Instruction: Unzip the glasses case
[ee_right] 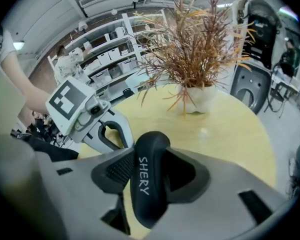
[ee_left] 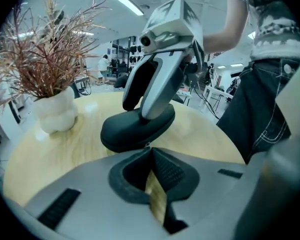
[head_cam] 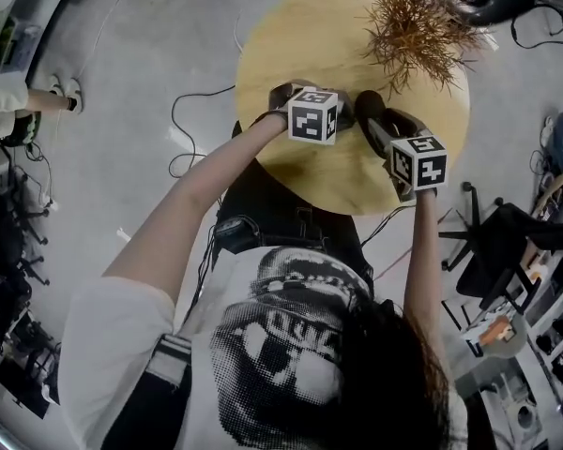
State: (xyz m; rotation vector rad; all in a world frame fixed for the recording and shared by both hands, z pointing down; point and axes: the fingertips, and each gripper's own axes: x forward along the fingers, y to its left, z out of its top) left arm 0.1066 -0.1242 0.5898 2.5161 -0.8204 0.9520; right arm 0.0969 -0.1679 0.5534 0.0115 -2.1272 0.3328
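Round wooden counter (head_cam: 291, 36) underneath, fingers of the left gripper (ee_left: 151, 153) pressed together at the near edge of the black glasses case (ee_left: 130, 131), fingers of the right gripper (ee_right: 155, 156) clamped across that case as it lay on the counter, dried plant (ee_right: 195, 44) in a white pot (ee_left: 55, 114) beyond.

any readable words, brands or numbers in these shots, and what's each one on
"SHERY": white letters on the black glasses case, seen in the right gripper view.
Shirt print: a graphic; any lettering is too blurred to read.
Left marker cube and right marker cube: black-and-white square patterns, no words.
Shelf boxes: too small to read.
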